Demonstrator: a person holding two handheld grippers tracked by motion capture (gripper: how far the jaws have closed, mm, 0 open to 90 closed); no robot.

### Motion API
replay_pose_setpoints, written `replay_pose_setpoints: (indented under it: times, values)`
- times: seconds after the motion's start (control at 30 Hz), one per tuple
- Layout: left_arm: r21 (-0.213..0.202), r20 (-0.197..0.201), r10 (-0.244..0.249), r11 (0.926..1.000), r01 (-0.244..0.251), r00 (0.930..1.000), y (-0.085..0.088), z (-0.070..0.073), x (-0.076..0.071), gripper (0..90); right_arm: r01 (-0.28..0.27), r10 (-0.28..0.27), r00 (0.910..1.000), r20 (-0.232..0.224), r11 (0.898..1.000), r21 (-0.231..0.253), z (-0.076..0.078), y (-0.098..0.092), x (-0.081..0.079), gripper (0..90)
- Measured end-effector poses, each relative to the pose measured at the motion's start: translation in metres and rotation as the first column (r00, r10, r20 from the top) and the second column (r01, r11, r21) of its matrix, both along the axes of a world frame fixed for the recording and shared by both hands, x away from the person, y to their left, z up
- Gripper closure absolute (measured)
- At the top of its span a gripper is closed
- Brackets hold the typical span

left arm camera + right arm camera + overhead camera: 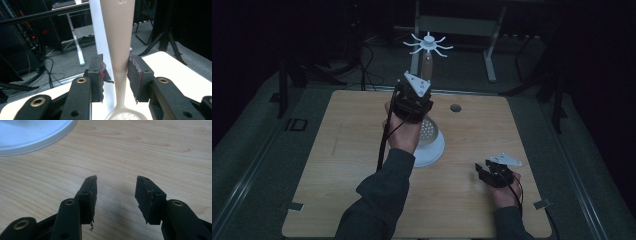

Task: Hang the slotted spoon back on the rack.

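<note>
High view: the person's left forearm reaches up the middle of the wooden table (pixel 337 150), hand raised, with the left gripper (pixel 419 85) lifted above the white round base (pixel 432 152) of a utensil stand. The gripper points upward and away, at the beige handle of a slotted spoon (pixel 426 65) that hangs upright from the stand's white spoked hook wheel (pixel 428 45). A black cable trails from this gripper down along the sleeve. The right hand rests low on the table near its right front corner, and the right gripper (pixel 482 172) lies level, pointing left toward the base but well apart from it. A small dark hole (pixel 455 107) sits in the tabletop behind the stand.

Left gripper view: seen close, the spoon handle (pixel 120 37) stands between the two black jaws. The right pad appears to touch the handle's edge; the left pad stands off with a visible gap, so the jaws are partly open and not clamping. Below the jaws the handle narrows into the perforated bowl (pixel 125 116). The stand's white post (pixel 100 37) rises just behind the handle. An embossed mark sits at the handle's top, too cut off to read.

Right gripper view: the jaws stand apart with nothing between them, over bare wood grain. The rim of the white base (pixel 37 135) curves across the upper left corner.
</note>
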State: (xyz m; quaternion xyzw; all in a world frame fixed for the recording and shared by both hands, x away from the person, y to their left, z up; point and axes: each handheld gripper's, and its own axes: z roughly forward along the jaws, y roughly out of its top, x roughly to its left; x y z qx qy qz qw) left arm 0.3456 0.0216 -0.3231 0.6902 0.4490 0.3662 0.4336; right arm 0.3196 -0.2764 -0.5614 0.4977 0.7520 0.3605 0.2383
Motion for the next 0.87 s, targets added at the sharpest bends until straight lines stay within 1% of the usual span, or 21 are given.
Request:
replay_pose_setpoints:
  times: [0.07,0.1,0.27,0.33,0.53,0.67,0.73,0.87]
  values:
    - [-0.001,0.001,-0.005,1.0000,0.005,1.0000,0.000,0.000,-0.001,62.4,0.000,0.000,1.0000,-0.001,1.000,0.000,0.000,0.000,0.000,51.9]
    - [-0.003,0.002,-0.018,0.9998,0.018,0.9998,0.001,0.000,-0.002,61.3,0.002,-0.002,1.0000,0.000,1.000,0.001,0.000,0.000,0.000,51.9]
    - [-0.011,0.001,-0.042,0.9990,0.042,0.9991,0.003,-0.001,-0.007,57.6,0.004,-0.004,1.0000,-0.003,1.000,0.000,0.000,-0.001,0.000,51.8]
    - [-0.012,0.000,-0.046,0.9989,0.046,0.9989,0.003,-0.001,-0.008,56.5,0.004,-0.004,1.0000,-0.003,1.000,0.000,0.000,-0.001,0.000,51.8]
    - [-0.008,-0.008,-0.078,0.9969,0.078,0.9969,0.007,-0.005,-0.015,54.3,0.004,-0.004,1.0000,-0.002,1.000,0.003,0.000,-0.002,0.000,51.6]
    - [-0.027,-0.015,-0.099,0.9948,0.099,0.9950,0.010,-0.009,-0.019,52.9,0.007,-0.007,1.0000,-0.004,1.000,0.001,-0.001,-0.002,0.000,51.5]
    - [-0.026,-0.019,-0.109,0.9938,0.108,0.9939,0.011,-0.011,-0.021,52.5,0.006,-0.006,1.0000,-0.004,1.000,-0.001,-0.001,-0.002,0.000,51.5]
    - [-0.038,-0.028,-0.128,0.9912,0.127,0.9914,0.015,-0.016,-0.027,51.8,0.010,-0.011,0.9999,-0.005,1.000,-0.002,-0.001,-0.004,0.000,51.4]
